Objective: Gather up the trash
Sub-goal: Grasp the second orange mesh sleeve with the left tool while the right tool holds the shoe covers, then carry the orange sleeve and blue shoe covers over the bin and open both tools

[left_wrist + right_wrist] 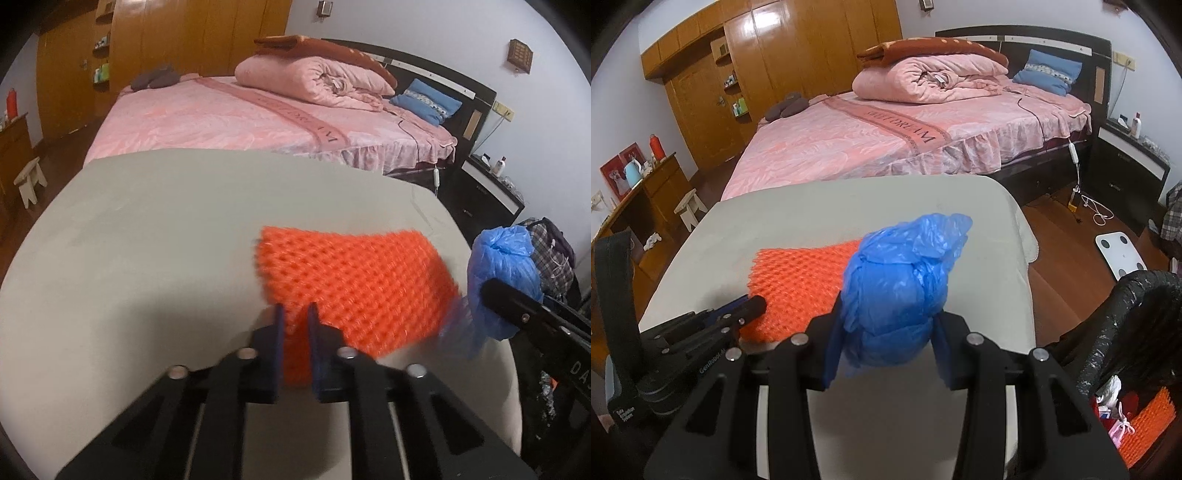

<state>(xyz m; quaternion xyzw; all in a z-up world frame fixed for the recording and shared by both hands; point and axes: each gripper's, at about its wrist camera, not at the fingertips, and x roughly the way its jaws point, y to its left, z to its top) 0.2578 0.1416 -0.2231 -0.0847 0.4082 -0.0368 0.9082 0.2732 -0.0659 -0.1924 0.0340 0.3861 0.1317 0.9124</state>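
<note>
An orange foam net [351, 284] lies flat on the pale grey table [147, 229]. My left gripper [295, 323] is shut on the net's near edge, which sits pinched between the blue pads. The right wrist view shows the same net [798, 280] and the left gripper's black fingers [750, 306] at its left corner. My right gripper [888, 317] is shut on a crumpled blue plastic bag [901, 291], held above the table [849, 199]. In the left wrist view that blue bag [498, 266] hangs at the right, over the table's edge.
A black bin bag [1134, 306] stands open at the lower right with trash and another orange net inside. Beyond the table is a pink bed [849, 147]. A white scale [1119, 254], cables and a dark nightstand [1126, 166] are to the right, and a small stool [689, 208] is to the left.
</note>
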